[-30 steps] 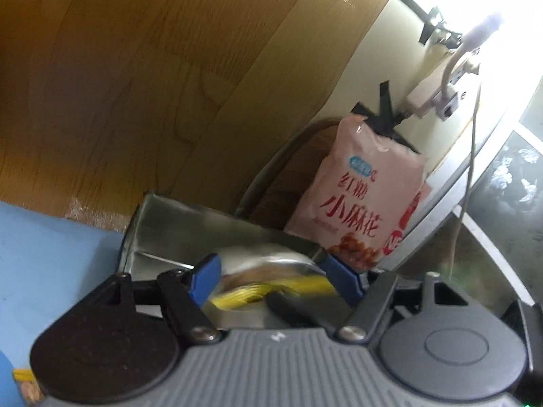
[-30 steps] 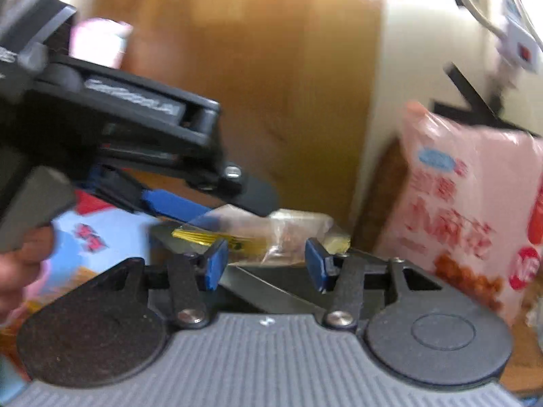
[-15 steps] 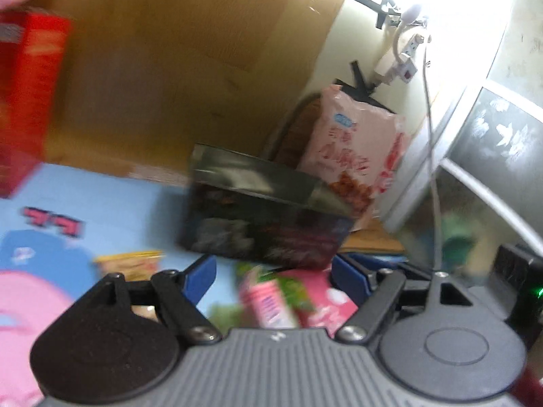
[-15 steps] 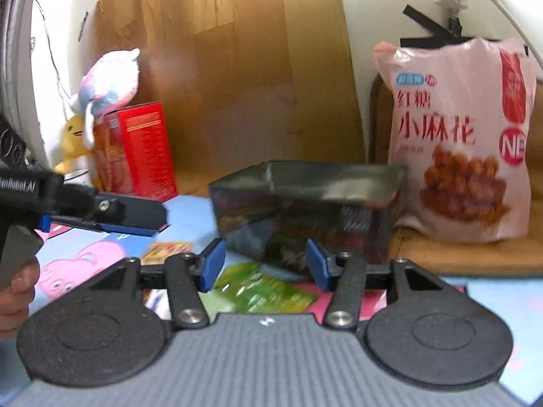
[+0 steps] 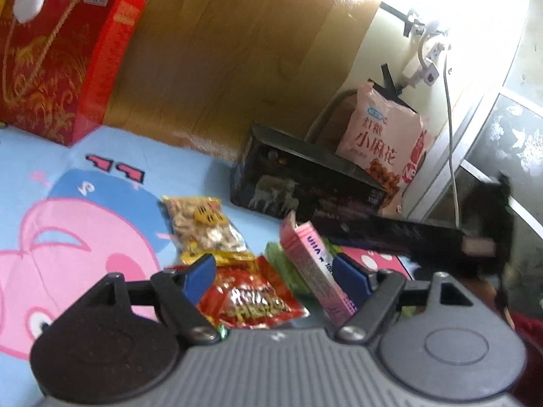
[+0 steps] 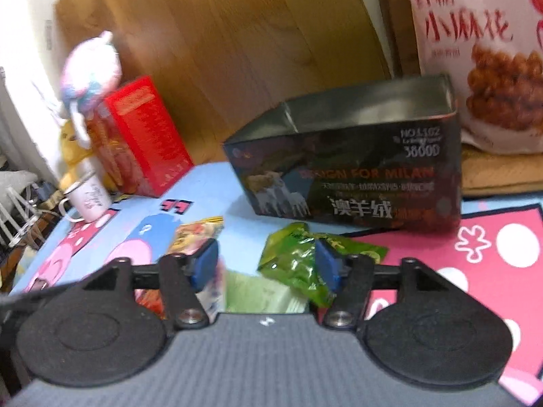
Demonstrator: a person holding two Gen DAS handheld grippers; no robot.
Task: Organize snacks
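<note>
Hand-held grippers, left (image 5: 275, 279) and right (image 6: 266, 263): both spread, empty, right jaws just widened, over snack packets near dark tin (image 6: 356, 183).

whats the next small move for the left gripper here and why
Probably ease the left gripper forward and close on the red snack packet. Its jaws, just opened wider, stand open with nothing gripped; the packet lies between them on the mat, and the dark open box waits just beyond.
</note>
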